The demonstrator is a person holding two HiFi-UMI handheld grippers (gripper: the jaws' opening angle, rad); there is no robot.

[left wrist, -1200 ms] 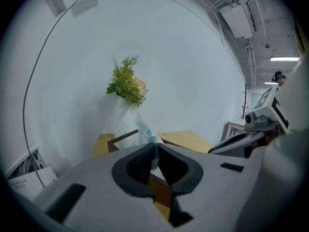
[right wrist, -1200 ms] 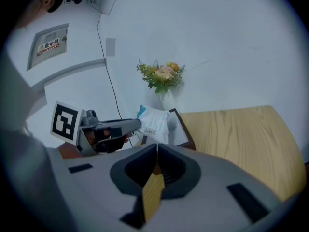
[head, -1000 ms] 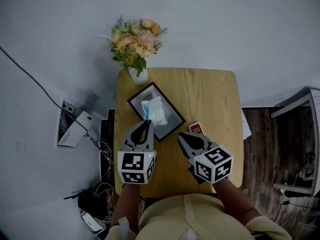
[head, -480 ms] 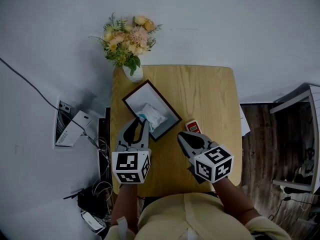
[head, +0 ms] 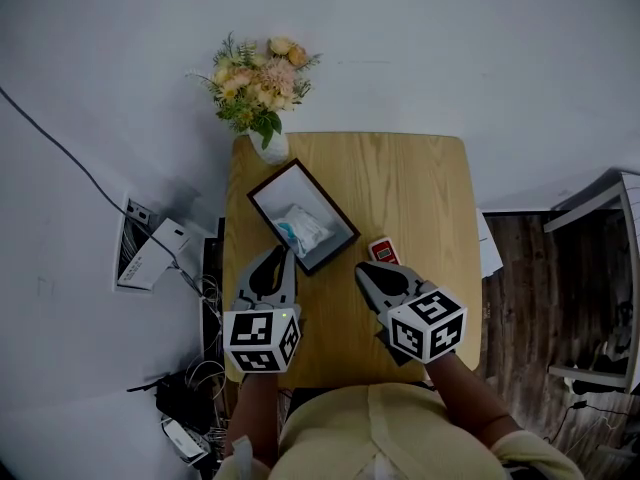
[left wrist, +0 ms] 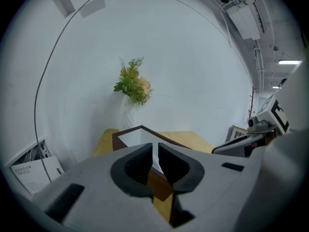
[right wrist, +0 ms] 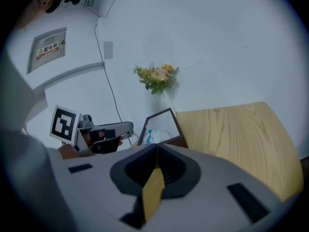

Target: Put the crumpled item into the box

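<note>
Hovering left gripper just near of box, jaws a slit apart, empty; keeping right gripper pressed together beside red card; leaving crumpled item inside box.

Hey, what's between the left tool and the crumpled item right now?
Only the box's dark near wall: the crumpled item lies inside it, the left tool just outside. The head view shows this.
</note>
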